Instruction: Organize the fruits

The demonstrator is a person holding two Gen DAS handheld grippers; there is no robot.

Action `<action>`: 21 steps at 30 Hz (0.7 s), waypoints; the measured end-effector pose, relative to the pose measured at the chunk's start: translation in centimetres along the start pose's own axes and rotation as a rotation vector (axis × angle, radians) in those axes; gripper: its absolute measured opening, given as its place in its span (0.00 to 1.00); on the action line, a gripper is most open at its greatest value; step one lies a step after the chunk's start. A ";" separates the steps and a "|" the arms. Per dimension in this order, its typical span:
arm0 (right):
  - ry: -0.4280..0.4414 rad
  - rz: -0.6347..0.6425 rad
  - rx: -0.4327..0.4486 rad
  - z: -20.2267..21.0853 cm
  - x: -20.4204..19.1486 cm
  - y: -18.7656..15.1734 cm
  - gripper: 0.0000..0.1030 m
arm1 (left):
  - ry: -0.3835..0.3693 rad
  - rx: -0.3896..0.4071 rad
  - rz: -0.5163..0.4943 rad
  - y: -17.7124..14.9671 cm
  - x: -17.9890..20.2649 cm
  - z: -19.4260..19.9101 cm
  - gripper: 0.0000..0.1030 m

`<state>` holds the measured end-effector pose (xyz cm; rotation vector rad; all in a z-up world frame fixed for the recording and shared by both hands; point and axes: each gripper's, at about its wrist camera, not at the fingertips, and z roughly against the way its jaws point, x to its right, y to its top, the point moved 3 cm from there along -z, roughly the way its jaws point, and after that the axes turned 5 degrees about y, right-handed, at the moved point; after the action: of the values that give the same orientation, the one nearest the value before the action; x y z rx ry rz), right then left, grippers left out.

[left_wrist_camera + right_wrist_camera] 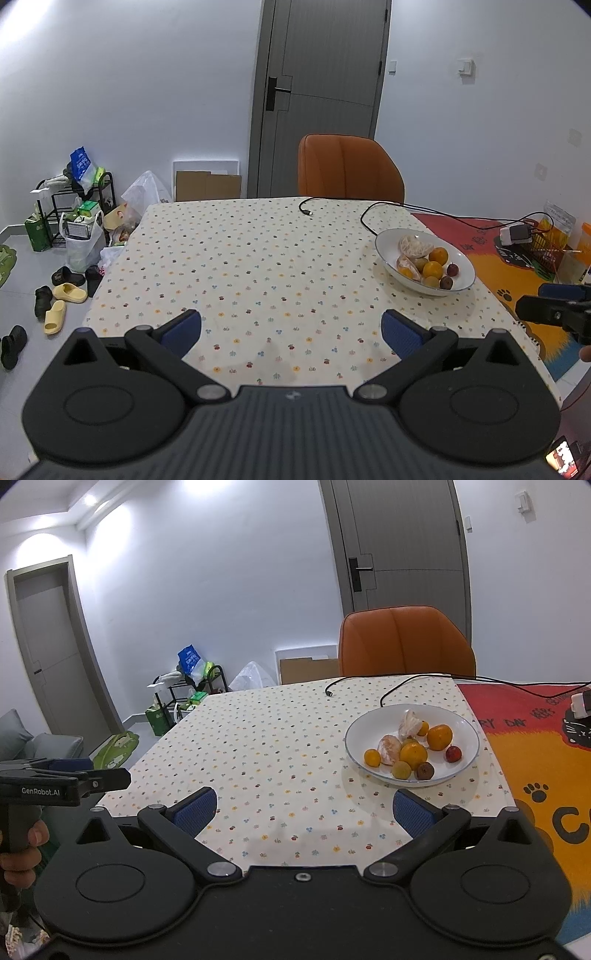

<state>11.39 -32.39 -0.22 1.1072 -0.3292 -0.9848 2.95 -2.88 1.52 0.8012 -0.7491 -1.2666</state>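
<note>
A white bowl stands at the right of the dotted tablecloth. Inside lie several fruits: oranges, peeled citrus segments and small dark red fruits. My left gripper hovers open over the near table edge, well short and left of the bowl, with nothing between its blue pads. My right gripper is also open and empty, with the bowl just beyond its right finger. Each gripper shows at the edge of the other's view.
A black cable snakes behind the bowl toward a charger. A colourful mat covers the table's right side. An orange chair stands behind the table. Bags, a rack and slippers litter the floor at left.
</note>
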 end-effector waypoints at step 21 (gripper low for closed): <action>-0.010 -0.006 -0.001 0.2 0.5 -0.3 1.00 | 0.000 -0.010 -0.001 -0.2 0.0 -0.4 1.00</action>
<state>11.40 -32.88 -0.51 1.1026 -0.3338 -0.9959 3.22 -2.88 1.14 0.7936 -0.7419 -1.2708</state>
